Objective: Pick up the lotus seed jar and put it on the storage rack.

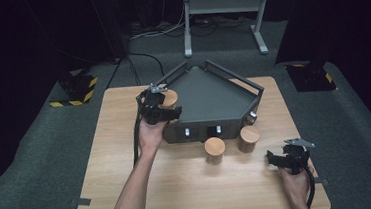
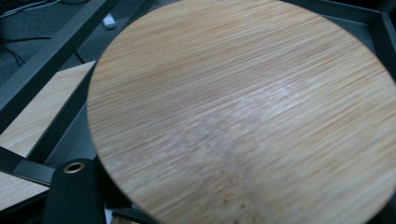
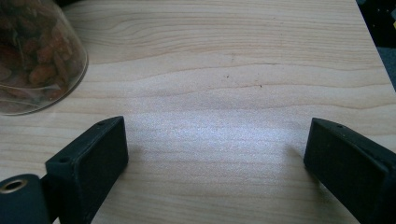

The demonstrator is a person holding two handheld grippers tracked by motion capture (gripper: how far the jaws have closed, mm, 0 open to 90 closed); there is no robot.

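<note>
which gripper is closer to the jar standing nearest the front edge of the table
Right. The right gripper rests open on the table, off to the side of that front jar. The left gripper is farther back at the dark tray, shut on another jar.

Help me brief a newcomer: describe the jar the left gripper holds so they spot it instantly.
Find the dark five-sided tray at the back of the wooden table. At its left rim, the left gripper is shut on a jar with a round wooden lid. Two similar jars stand untouched on the table in front of the tray.
</note>
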